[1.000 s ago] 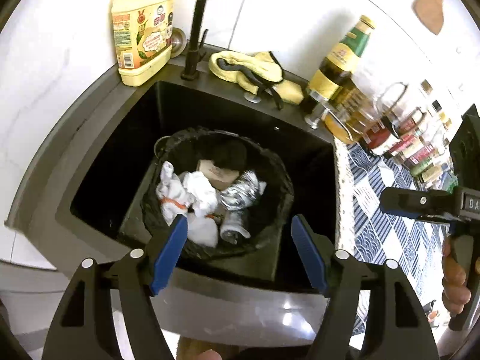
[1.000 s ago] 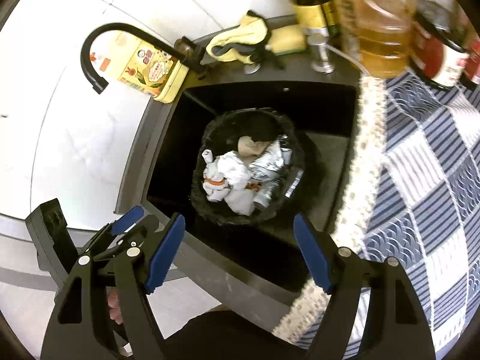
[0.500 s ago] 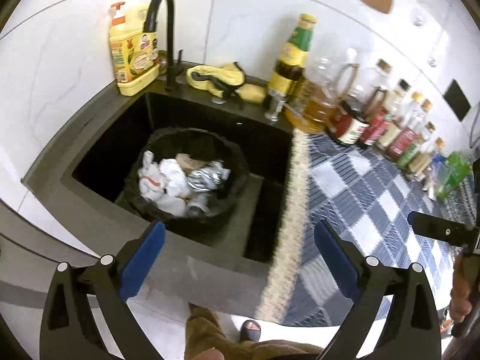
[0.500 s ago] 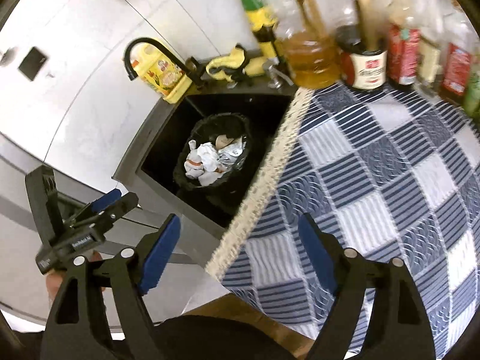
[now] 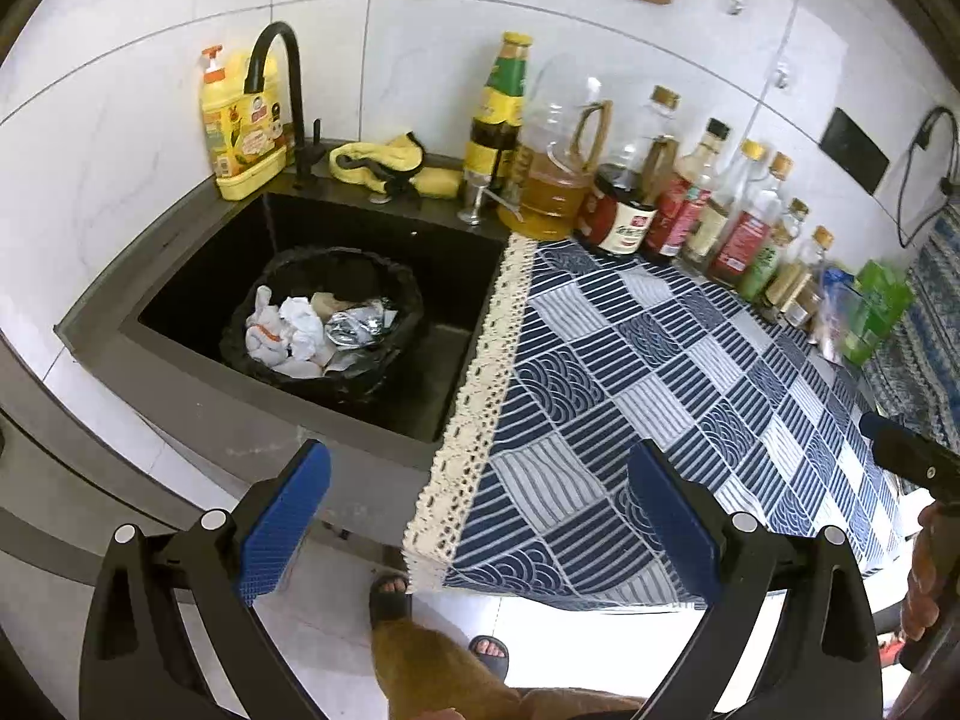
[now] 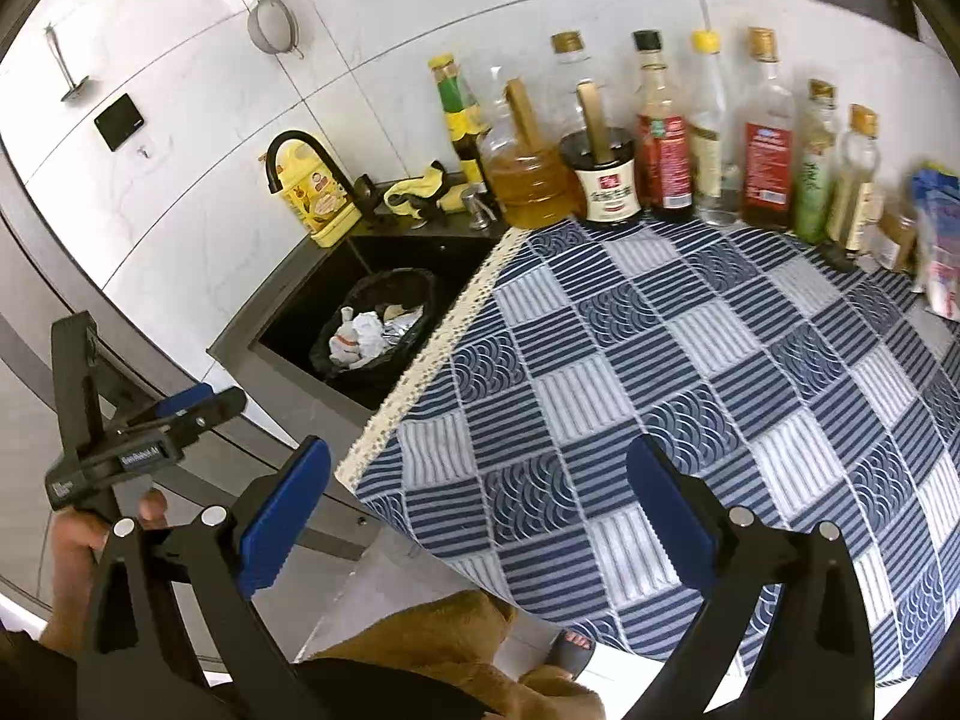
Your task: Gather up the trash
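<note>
A black-bagged trash bin (image 5: 414,291) stands in the dark sink (image 5: 180,282) and holds crumpled white paper (image 5: 300,324), a foil wrapper (image 5: 354,324) and other trash. It also shows in the right wrist view (image 6: 327,357). My left gripper (image 5: 480,522) is open and empty, held back from the counter's front edge, above the floor. My right gripper (image 6: 480,516) is open and empty, over the front edge of the blue checked cloth (image 6: 690,360). The left gripper also shows in the right wrist view (image 6: 198,408), at the lower left.
A black tap (image 5: 282,78), a yellow soap bottle (image 5: 240,132) and a yellow cloth (image 5: 384,162) sit behind the sink. A row of sauce and oil bottles (image 6: 660,138) lines the wall. Green and blue packets (image 5: 870,306) lie at the far right. The person's sandalled feet (image 5: 390,594) are below.
Both grippers have pulled up and back from the sink. The bin now looks smaller and the checked cloth and bottle row have come into view. Both stayed open and empty.
</note>
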The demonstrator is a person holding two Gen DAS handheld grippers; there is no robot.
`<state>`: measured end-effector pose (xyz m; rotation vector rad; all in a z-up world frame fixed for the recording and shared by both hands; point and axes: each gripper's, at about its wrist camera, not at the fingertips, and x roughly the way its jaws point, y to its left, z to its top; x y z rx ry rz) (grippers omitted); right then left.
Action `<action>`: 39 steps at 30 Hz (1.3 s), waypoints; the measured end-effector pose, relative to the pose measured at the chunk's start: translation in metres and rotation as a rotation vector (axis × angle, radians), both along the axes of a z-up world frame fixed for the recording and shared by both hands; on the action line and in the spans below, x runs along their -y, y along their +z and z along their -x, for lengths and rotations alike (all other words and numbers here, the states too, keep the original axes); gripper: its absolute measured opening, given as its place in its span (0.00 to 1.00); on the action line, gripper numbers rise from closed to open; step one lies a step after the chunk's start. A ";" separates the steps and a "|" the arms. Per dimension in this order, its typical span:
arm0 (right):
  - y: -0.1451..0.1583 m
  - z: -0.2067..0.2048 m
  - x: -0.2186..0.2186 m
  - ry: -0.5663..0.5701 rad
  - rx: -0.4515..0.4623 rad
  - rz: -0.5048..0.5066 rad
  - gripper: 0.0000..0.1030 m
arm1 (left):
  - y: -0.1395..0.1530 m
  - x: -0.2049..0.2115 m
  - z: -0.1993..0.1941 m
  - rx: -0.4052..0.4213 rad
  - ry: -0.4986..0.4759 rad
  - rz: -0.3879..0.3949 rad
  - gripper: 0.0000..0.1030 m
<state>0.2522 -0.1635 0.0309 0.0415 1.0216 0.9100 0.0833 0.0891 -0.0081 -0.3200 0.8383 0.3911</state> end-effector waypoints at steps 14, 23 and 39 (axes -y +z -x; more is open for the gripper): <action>-0.001 0.032 0.084 -0.206 0.080 0.023 0.95 | -0.007 0.035 0.012 -0.015 -0.074 -0.007 0.94; -0.002 0.036 0.080 -0.162 0.071 0.023 0.95 | -0.003 0.052 0.022 -0.022 -0.086 -0.018 0.94; 0.003 0.043 0.075 -0.182 0.096 0.022 0.95 | -0.003 0.056 0.022 -0.018 -0.147 0.022 0.94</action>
